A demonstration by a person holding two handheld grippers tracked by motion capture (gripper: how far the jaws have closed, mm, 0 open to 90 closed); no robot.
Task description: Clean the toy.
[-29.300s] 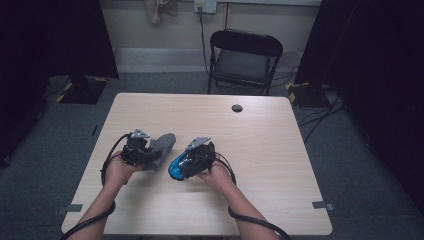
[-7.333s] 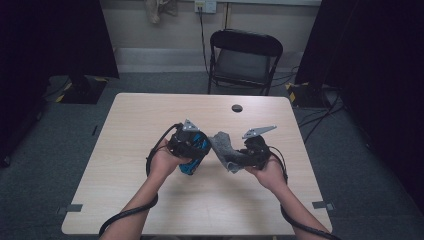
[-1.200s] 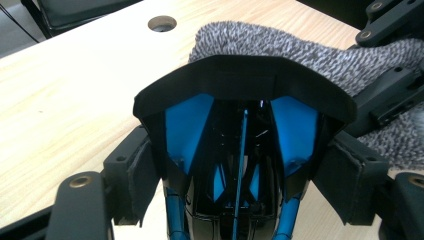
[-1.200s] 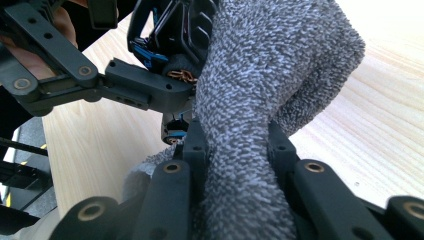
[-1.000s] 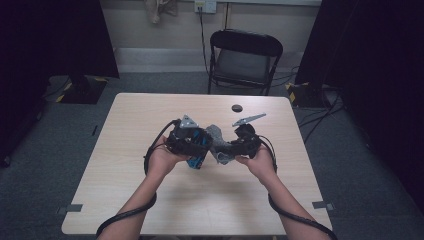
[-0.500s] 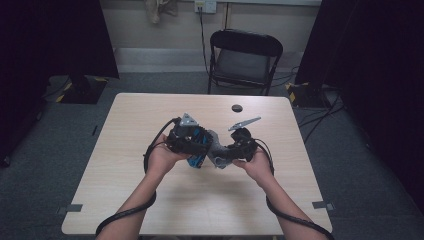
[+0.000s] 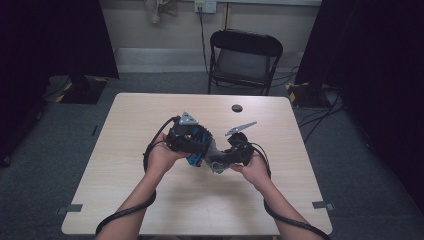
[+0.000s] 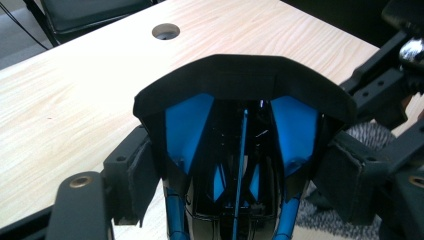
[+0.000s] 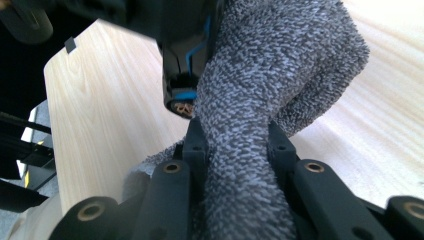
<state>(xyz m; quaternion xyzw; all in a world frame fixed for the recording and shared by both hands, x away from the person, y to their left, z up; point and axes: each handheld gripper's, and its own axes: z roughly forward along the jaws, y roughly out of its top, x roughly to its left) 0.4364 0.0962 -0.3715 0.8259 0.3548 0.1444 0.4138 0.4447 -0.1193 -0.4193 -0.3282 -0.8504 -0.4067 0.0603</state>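
A glossy black and blue plastic object (image 8: 240, 120), shaped like a computer mouse, sits between the pads of my left gripper (image 8: 240, 172), which is shut on it and holds it above the table. A grey speckled cloth (image 9: 260, 75) is pinched in my right gripper (image 9: 235, 142), shut on it. In the high view the left gripper (image 7: 196, 154) and right gripper (image 7: 221, 160) meet over the table's middle. There the cloth (image 7: 215, 161) presses against the blue object (image 7: 195, 161). The cloth (image 8: 367, 134) lies at the object's right side.
The light wooden table (image 7: 150, 200) has a round cable hole (image 7: 236, 108) near its far edge. A black folding chair (image 7: 245, 55) stands behind the table. Cables trail from both grippers over the near edge.
Within the last second my right gripper moved left with the cloth until it met the object in my left gripper. The left gripper barely shifted.
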